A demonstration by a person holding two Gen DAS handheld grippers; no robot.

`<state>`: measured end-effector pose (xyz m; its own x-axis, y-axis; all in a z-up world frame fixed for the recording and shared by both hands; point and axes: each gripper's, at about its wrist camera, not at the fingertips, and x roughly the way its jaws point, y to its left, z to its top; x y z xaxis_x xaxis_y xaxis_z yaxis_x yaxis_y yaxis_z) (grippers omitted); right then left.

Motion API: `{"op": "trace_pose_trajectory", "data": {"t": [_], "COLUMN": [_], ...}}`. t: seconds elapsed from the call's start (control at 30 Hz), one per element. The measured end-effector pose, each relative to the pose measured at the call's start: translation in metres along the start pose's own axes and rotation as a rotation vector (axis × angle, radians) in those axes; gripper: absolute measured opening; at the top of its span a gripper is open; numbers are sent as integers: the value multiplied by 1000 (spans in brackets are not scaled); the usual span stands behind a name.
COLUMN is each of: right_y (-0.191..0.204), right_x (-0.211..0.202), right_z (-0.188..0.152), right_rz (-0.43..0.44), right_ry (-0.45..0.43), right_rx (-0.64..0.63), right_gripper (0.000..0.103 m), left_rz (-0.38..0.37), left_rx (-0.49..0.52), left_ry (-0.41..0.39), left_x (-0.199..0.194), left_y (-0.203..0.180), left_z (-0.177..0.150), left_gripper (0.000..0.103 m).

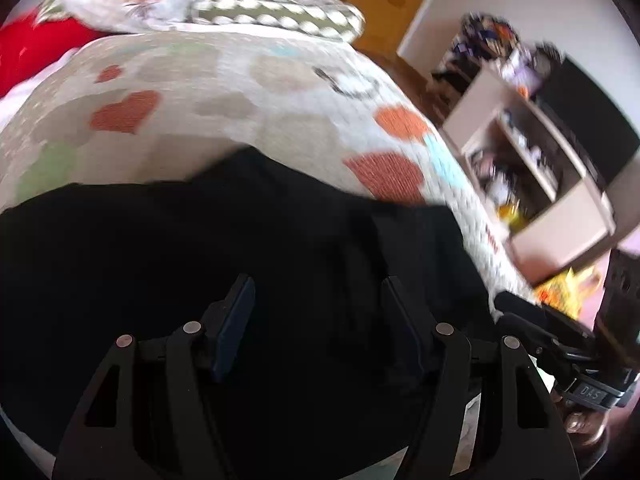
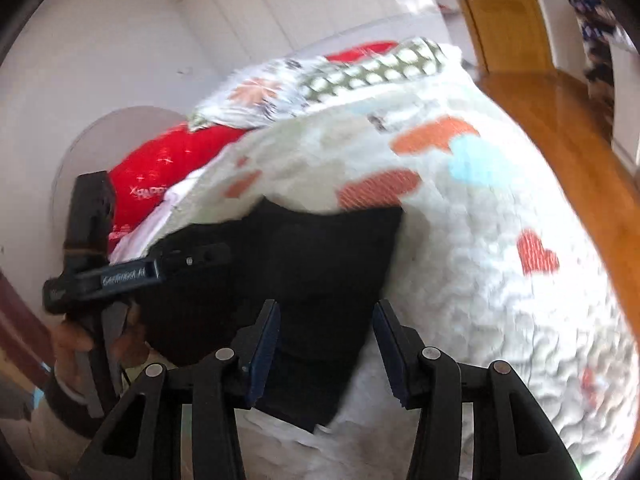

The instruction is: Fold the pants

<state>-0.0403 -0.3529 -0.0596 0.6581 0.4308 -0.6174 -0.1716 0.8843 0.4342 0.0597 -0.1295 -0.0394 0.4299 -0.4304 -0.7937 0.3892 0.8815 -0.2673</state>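
Bedroom setting, and the work surface is a bed under a heart-patterned quilt (image 1: 224, 92), with pillows (image 1: 276, 12) piled at the far end and a cluttered shelf unit (image 1: 532, 168) off to the side. Spread on that quilt lie the black pants (image 1: 224, 248), a dark mass filling the lower part of the left wrist view; in the right wrist view they show a squared-off edge against the pale cover, so they look at least partly folded already, though the blur and the black cloth hide any crease lines.

Now the tools. Left gripper (image 1: 318, 312) hangs over the middle of the fabric, jaws spread wide, nothing pinched between them. Right gripper (image 2: 326, 344) sits over the near corner of the pants, jaws apart at a middling width, and no cloth is caught there either as far as the frame shows. So both look free, between grasps.

How to play this well? My read: pick matching points on one edge, one gripper near each corner, and bite through every layer, not just the top one. Lift together, keep the edge taut between the two, carry it across level, and lay it square on the opposite edge. Dark fabric on a puffy quilt can bunch underneath, so go low and slow.
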Motion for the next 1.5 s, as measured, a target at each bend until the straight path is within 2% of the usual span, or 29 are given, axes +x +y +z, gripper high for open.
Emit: {"op": "trace_pose_trajectory", "data": {"t": [0.1, 0.17, 0.37, 0.43, 0.53, 0.6, 0.63, 0.67, 0.77, 0.83, 0.93, 1.03, 1.13, 1.2, 1.23, 1.3, 1.33, 1.37, 1.5], "right_y": [-1, 3, 39, 51, 66, 68, 65, 58, 43, 35, 33, 49, 60, 56, 52, 48, 46, 42, 16], "right_x": [10, 10, -2, 9, 35, 51, 60, 68, 60, 51, 33, 25, 50, 76, 79, 65, 57, 44, 4], "right_z": [-5, -5, -6, -7, -12, -12, -12, -12, -8, -5, 4, 7, 1, -8, -10, -7, -5, -2, 5], "right_rz": [-41, -72, -13, -9, -56, -77, -93, -100, -44, -7, 95, 158, 154, 159, 162, 188, 196, 201, 108], "right_ry": [17, 11, -57, -31, 35, 60, 78, 105, 90, 83, 38, 0, 48, 119, 117, 100, 102, 89, -25], "right_rx": [-15, -49, -242, -301, -426, -463, -468, -447, -356, -299, -218, -227, -231, -182, -158, -117, -104, -94, -59], "right_gripper": [47, 47, 47, 46, 40, 36, 30, 26, 18, 17, 16, 16, 17, 17, 18, 25, 34, 37, 37], "left_rz": [56, 61, 61, 69, 76, 81, 81, 79, 73, 65, 51, 44, 37, 39, 40, 37, 33, 30, 32], "left_rx": [55, 62, -31, -55, -82, -97, -104, -110, -116, -122, -142, -146, -142, -130, -125, -108, -103, -103, -91], "left_ry": [-2, -3, -13, -21, -29, -31, -32, -34, -35, -45, -72, -91, -85, -76, -70, -47, -39, -36, -2], "left_x": [8, 9, 1, -3, -10, -13, -15, -16, -18, -21, -30, -37, -37, -35, -33, -27, -24, -21, -3], "left_y": [-19, -20, 3, 11, 24, 30, 32, 34, 36, 37, 38, 36, 31, 26, 22, 15, 12, 9, -6], "left_z": [-4, -3, 6, 6, 2, 1, 0, -1, -2, -1, 2, 5, 4, 2, 1, -2, -3, -3, -9], "left_gripper": [66, 66, 66, 66, 66, 66, 66, 66, 66, 66, 66, 66, 66, 66, 66, 66, 66, 66, 68]}}
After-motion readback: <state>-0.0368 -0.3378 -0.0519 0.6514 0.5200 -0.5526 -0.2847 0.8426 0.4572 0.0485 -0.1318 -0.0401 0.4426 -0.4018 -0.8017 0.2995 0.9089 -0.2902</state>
